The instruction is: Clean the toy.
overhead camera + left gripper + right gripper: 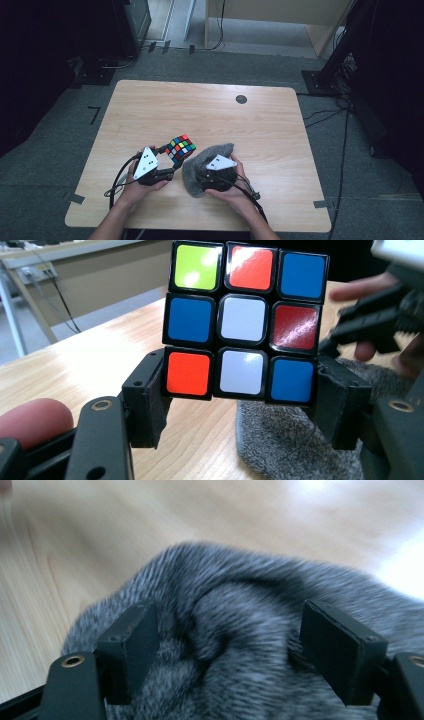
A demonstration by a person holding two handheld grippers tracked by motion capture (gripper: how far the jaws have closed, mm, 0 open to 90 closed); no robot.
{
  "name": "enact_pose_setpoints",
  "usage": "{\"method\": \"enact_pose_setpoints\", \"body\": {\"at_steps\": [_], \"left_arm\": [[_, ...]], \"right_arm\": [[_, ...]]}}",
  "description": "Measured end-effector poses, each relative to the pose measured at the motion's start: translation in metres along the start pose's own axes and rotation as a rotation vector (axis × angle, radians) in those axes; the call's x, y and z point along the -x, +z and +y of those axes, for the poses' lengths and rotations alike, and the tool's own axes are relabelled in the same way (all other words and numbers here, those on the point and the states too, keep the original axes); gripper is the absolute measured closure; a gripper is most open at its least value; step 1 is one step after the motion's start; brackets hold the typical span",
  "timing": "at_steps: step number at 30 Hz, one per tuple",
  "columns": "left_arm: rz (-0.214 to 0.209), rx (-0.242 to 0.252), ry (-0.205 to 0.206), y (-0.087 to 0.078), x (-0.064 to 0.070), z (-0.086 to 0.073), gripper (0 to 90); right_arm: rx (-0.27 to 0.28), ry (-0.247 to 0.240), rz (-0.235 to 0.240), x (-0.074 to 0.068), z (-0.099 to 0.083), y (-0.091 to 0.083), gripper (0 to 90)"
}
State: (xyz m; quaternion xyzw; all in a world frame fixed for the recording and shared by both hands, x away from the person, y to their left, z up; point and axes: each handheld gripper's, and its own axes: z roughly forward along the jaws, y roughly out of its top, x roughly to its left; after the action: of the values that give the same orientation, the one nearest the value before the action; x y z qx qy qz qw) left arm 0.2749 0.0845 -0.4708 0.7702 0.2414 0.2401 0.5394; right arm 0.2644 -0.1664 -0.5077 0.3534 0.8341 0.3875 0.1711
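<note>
- Closest to the person: the right gripper (216,172) is sitting low over the grey cloth (202,167), near the front edge of the table (150,100). In the right gripper view its jaws are spread wide with the fuzzy cloth (240,630) bunched up between them, so it's open, not pinching anything yet.
- Just to its left, the left gripper (167,162) is clamped on the puzzle cube (180,147), holding it up off the wood. In the left gripper view the pads squeeze the cube (245,322) by its bottom row, one on each side.
- The bit that matters: the cube sits right beside the cloth's upper left edge, a touch farther out than the right gripper. So I'd guess the cloth needs to go up and to the left to meet the cube.
- Farther back, there's just a dark round spot (241,99) on the table.
</note>
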Motion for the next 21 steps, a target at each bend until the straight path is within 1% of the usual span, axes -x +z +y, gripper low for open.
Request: {"method": "enact_pose_setpoints", "body": {"at_steps": [1, 2, 3, 5, 6, 7, 8, 9, 10, 11, 12, 13, 14, 15, 16, 18, 19, 20, 21], "left_arm": [[-0.008, 0.001, -0.009, 0.0, -0.001, 0.0, 34.2], [-0.008, 0.001, -0.009, 0.0, -0.001, 0.0, 34.2], [-0.008, 0.001, -0.022, -0.001, -0.002, 0.001, 34.2], [-0.013, 0.001, -0.037, -0.001, -0.004, 0.001, 34.2], [-0.017, 0.001, -0.041, -0.002, -0.005, 0.001, 34.2], [-0.018, -0.002, -0.043, -0.002, -0.005, 0.002, 34.2], [-0.018, -0.008, -0.043, -0.002, -0.004, 0.003, 34.2], [-0.022, -0.019, -0.038, -0.001, -0.004, 0.003, 34.2], [-0.019, -0.034, -0.026, 0.0, -0.002, 0.003, 34.2], [-0.014, -0.059, -0.01, 0.002, 0.0, 0.004, 34.2], [-0.012, -0.088, 0.012, 0.005, 0.003, 0.004, 34.2], [-0.007, -0.117, 0.036, 0.007, 0.006, 0.004, 34.2], [-0.004, -0.14, 0.055, 0.01, 0.01, 0.005, 34.2], [-0.001, -0.164, 0.07, 0.013, 0.013, 0.005, 34.2], [-0.004, -0.186, 0.083, 0.016, 0.016, 0.005, 34.2], [-0.003, -0.221, 0.109, 0.02, 0.023, 0.006, 34.2], [-0.002, -0.236, 0.124, 0.022, 0.027, 0.007, 34.2], [-0.002, -0.236, 0.124, 0.022, 0.027, 0.007, 34.2], [-0.003, -0.254, 0.157, 0.024, 0.034, 0.009, 34.2]], "right_arm": [[-0.033, -0.031, -0.011, -0.002, -0.003, 0.005, 25.8], [-0.033, -0.031, -0.011, -0.002, -0.003, 0.005, 25.8], [-0.047, -0.041, -0.01, -0.002, -0.004, 0.007, 28.0], [-0.057, -0.032, -0.011, -0.001, -0.004, 0.007, 32.6], [-0.063, -0.022, 0.0, 0.0, -0.004, 0.007, 38.7], [-0.06, -0.028, 0.003, 0.002, -0.005, 0.005, 48.2], [-0.058, -0.043, -0.002, 0.004, -0.006, 0.003, 60.2], [-0.061, -0.063, -0.009, 0.007, -0.006, 0.001, 69.4], [-0.066, -0.077, -0.028, 0.01, -0.007, -0.001, 73.9], [-0.064, -0.076, -0.056, 0.012, -0.007, -0.004, 76.4], [-0.044, -0.07, -0.089, 0.015, -0.007, -0.008, 77.4], [0.011, -0.045, -0.113, 0.018, -0.005, -0.015, 77.8], [0.084, -0.007, -0.124, 0.021, -0.001, -0.025, 78.0], [0.165, 0.011, -0.139, 0.021, 0.004, -0.036, 78.0], [0.238, 0.003, -0.147, 0.019, 0.009, -0.046, 78.0], [0.364, -0.063, -0.129, 0.007, 0.02, -0.063, 77.6], [0.41, -0.099, -0.117, -0.002, 0.024, -0.069, 77.4], [0.41, -0.099, -0.117, -0.002, 0.024, -0.069, 77.4], [0.426, -0.157, -0.091, -0.021, 0.032, -0.073, 76.8]]}}
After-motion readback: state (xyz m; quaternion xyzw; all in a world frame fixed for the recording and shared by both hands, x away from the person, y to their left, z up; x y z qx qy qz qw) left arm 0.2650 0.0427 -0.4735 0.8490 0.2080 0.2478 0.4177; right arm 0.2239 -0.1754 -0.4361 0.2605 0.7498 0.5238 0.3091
